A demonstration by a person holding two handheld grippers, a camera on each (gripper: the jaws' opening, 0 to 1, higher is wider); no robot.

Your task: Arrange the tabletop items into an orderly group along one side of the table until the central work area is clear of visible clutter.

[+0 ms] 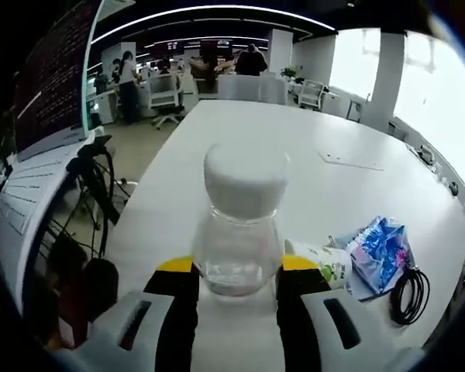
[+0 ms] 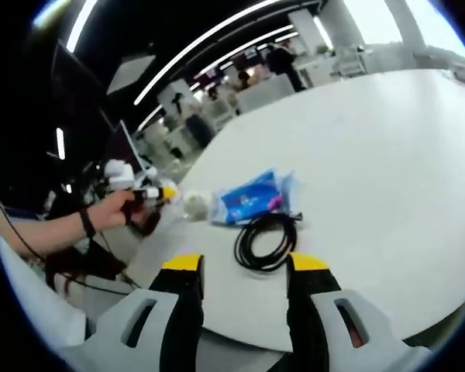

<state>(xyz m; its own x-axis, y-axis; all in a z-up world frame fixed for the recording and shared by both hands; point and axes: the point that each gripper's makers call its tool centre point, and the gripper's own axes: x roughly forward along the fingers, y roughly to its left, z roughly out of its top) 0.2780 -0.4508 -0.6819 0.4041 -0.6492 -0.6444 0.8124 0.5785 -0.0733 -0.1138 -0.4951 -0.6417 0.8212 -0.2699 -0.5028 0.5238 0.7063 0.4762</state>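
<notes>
where ceiling light strips run, white table [image 1: 356, 194] amid office desks [image 1: 163, 93]

I'm working in an open-plan office: long ceiling light strips [image 1: 209, 9], rolling chairs [image 1: 164, 97], people at far desks [image 1: 128, 81], big white table [image 1: 356, 194]

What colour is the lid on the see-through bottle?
White. The bottle's lid shows best in the left gripper view, above the clear bottle.

Broad white oval tabletop [image 1: 349, 194], bright windows [image 1: 438, 93] beyond its far right edge, curved ceiling light strips [image 1: 209, 12] overhead, white office chairs [image 1: 164, 97] and standing people [image 1: 128, 85] past its far end
</notes>
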